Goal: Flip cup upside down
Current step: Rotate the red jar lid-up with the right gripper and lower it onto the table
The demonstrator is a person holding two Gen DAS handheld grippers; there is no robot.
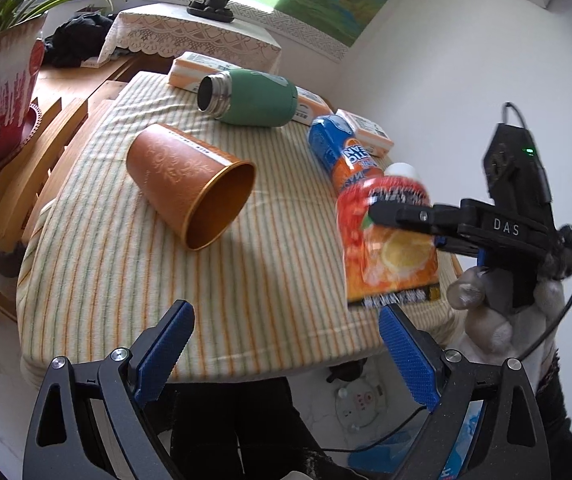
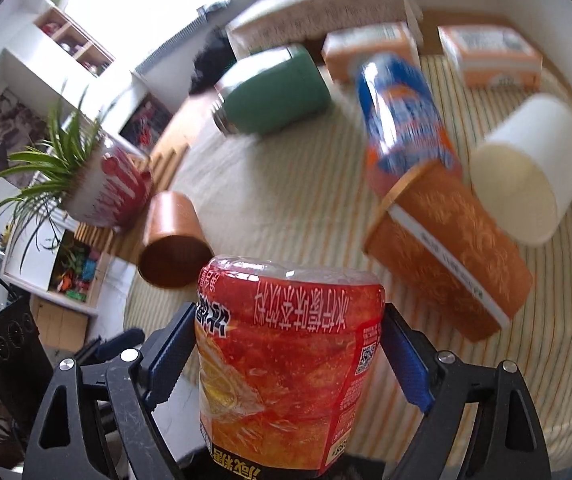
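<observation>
Above the striped tablecloth (image 1: 205, 280), my right tongs (image 2: 286, 344) clamp an orange-red drink bottle (image 2: 286, 360), tilted mid-turn, probably to invert it. My left tongs (image 1: 286, 344) hover spread, empty. Nearby, a copper cup (image 1: 189, 188) lies sideways.

Both wrist views near, angled down, sharing the striped tablecloth (image 1: 133, 280) (image 2: 286, 184).

- The cup (image 1: 189, 184) lies on its side on the bench (image 1: 125, 280), left of centre in the left wrist view.
- The flask (image 1: 249, 98) lies behind it.
- The bottle (image 1: 390, 236) sits in the right tongs (image 2: 286, 344), right of frame.
</observation>
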